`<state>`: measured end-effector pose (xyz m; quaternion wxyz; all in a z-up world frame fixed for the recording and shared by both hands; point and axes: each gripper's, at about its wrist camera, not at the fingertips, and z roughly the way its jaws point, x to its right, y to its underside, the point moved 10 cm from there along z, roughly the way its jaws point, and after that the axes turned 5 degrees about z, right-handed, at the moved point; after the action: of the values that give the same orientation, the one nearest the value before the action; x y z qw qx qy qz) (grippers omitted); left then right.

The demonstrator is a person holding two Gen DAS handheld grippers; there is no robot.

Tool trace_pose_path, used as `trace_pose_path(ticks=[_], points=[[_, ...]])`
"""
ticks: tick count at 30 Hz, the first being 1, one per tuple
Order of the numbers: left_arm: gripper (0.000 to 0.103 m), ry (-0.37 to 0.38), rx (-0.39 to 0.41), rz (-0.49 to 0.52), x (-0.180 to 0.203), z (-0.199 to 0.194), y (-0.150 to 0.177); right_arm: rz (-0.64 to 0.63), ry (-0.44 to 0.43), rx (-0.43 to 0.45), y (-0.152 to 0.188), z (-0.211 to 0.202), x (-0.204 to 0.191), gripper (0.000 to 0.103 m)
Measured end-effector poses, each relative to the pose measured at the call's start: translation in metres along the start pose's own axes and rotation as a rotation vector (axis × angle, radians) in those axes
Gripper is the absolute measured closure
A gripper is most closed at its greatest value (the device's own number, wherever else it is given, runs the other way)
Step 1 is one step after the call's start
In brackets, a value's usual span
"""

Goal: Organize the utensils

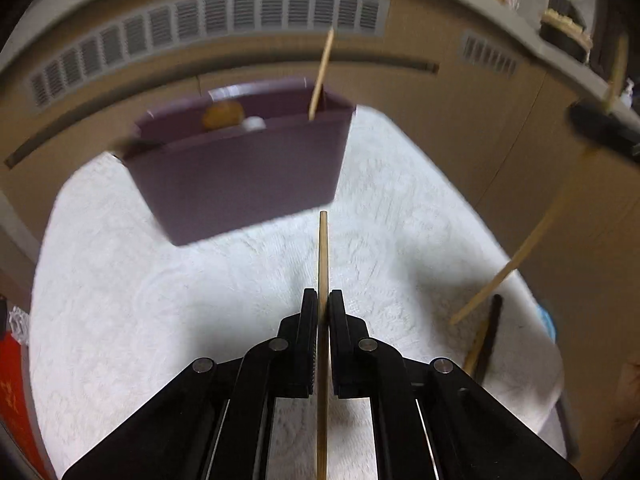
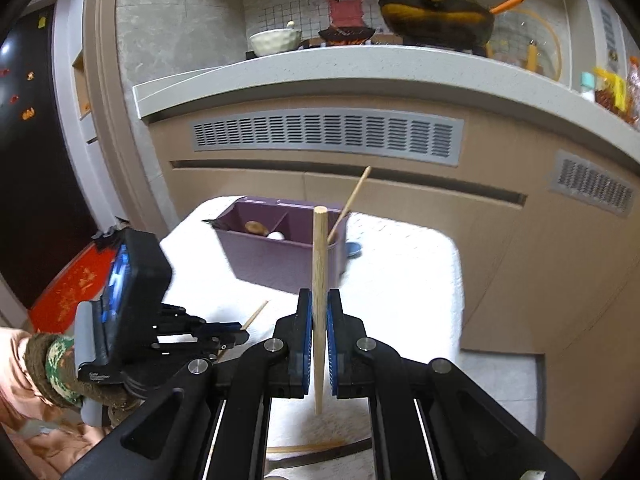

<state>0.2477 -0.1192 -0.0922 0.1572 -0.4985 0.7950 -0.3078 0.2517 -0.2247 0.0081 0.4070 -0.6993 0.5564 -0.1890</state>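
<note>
A purple divided utensil holder [image 1: 244, 176] stands at the far side of a white-clothed table [image 1: 160, 280]; it also shows in the right wrist view [image 2: 276, 258]. A wooden chopstick [image 1: 321, 76] leans out of its right compartment, and a brown and a white utensil head sit in the left one. My left gripper [image 1: 323, 300] is shut on a wooden chopstick [image 1: 323, 256] pointing at the holder. My right gripper [image 2: 319, 300] is shut on another wooden chopstick [image 2: 319, 264], held upright before the holder. The left gripper also appears at the left of the right wrist view [image 2: 224, 338].
A dark chopstick [image 1: 490, 332] and a wooden one [image 1: 476, 346] lie at the table's right edge. Another chopstick [image 2: 308, 447] lies on the cloth below my right gripper. A cabinet with vent grilles [image 2: 328, 136] stands behind the table, under a counter with a bowl [image 2: 274, 40] and a pan.
</note>
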Motion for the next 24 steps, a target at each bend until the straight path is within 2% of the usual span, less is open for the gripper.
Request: trace_pose_path(ticks=[5,8,12,16,19,24], points=[[0.098,-0.038,0.21,0.013,-0.017,-0.075,-0.048,0.001,-0.017,0.004,-0.009,-0.01,-0.012,0.096],[0.098,-0.052,0.358,0.016,-0.027,-0.13,-0.088,0.0,-0.017,0.055,-0.031,-0.026,-0.019,0.096],[0.098,-0.097,0.582,0.023,-0.044,-0.208,-0.156,-0.016,-0.008,0.183,-0.09,-0.059,-0.03,0.096],[0.098,-0.153,0.764,0.021,-0.065,-0.257,-0.21,-0.03,-0.001,0.309,-0.159,-0.083,-0.043,0.096],[0.098,-0.157,0.798,0.016,-0.083,-0.258,-0.238,-0.04,0.01,0.348,-0.192,-0.074,-0.048,0.096],[0.098,-0.177,0.762,0.023,-0.108,-0.2,-0.257,-0.051,0.027,0.318,-0.206,-0.023,-0.045,0.096]])
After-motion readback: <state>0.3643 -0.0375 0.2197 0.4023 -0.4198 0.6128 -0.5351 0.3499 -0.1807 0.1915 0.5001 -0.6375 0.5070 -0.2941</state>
